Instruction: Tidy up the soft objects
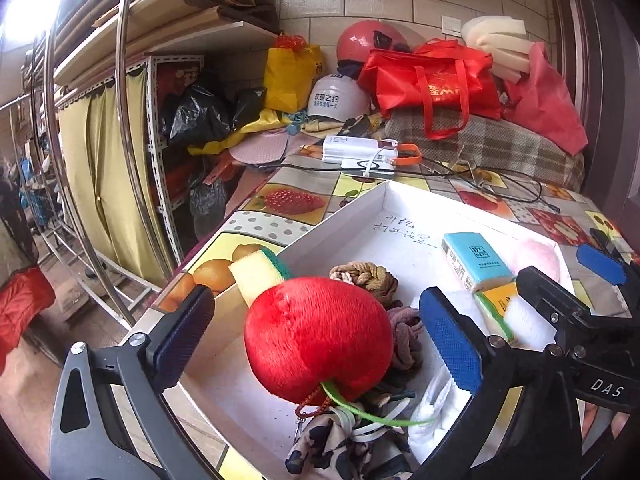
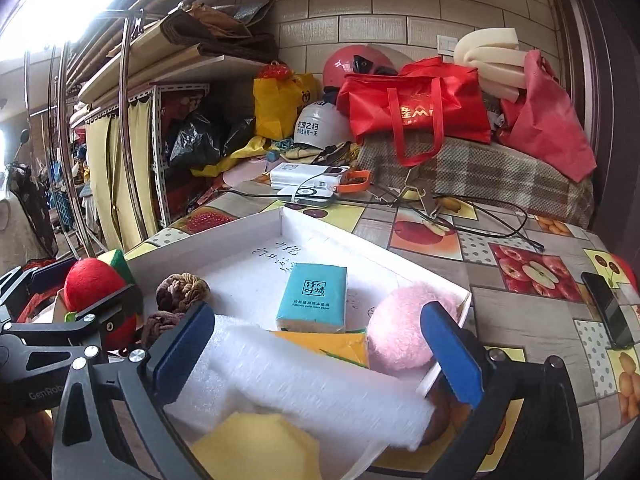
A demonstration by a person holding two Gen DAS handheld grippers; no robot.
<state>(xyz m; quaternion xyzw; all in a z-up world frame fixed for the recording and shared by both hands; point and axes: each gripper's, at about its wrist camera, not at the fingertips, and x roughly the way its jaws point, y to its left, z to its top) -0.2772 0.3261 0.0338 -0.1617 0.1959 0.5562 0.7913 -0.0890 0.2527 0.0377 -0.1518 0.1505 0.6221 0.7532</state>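
Observation:
A red plush apple lies in the white box between the fingers of my left gripper, which is open with a gap on both sides. Around it are braided hair ties, a patterned cloth and a yellow-green sponge against the box's left wall. My right gripper is open over a white foam sheet and a yellow sponge without pressing on them. Further in the box lie a teal tissue packet and a pink fluffy ball.
A black phone lies on the fruit-print tablecloth to the right of the box. Behind the box are a power bank and black cables. Red bags and helmets crowd the back. The table's left edge drops beside a metal rack.

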